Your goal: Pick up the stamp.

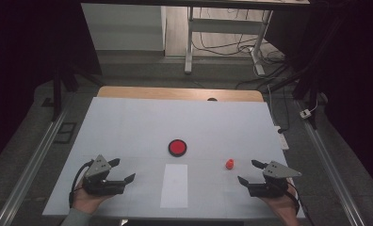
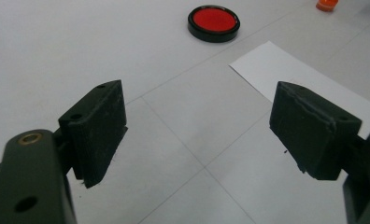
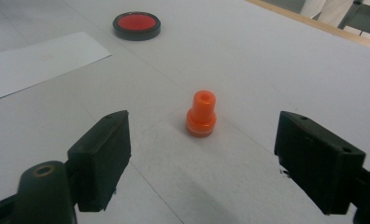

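A small orange peg-shaped piece (image 1: pixel 229 164) (image 3: pixel 201 114) stands upright on the white table (image 1: pixel 128 122), right of centre. My right gripper (image 1: pixel 248 172) (image 3: pixel 202 142) is open just short of it, a jaw on either side, touching nothing. A round red disc in a black rim (image 1: pixel 177 147) (image 2: pixel 214 22) lies at mid-table. My left gripper (image 1: pixel 123 170) (image 2: pixel 197 107) is open at the front left, empty, aimed toward the disc.
A white paper sheet (image 1: pixel 174 185) (image 2: pixel 309 88) lies flat between the two grippers near the front edge. The table's wooden back edge (image 1: pixel 175 92) shows beyond the white top. Desk legs (image 1: pixel 189 42) and cables (image 1: pixel 264 80) sit on the floor behind.
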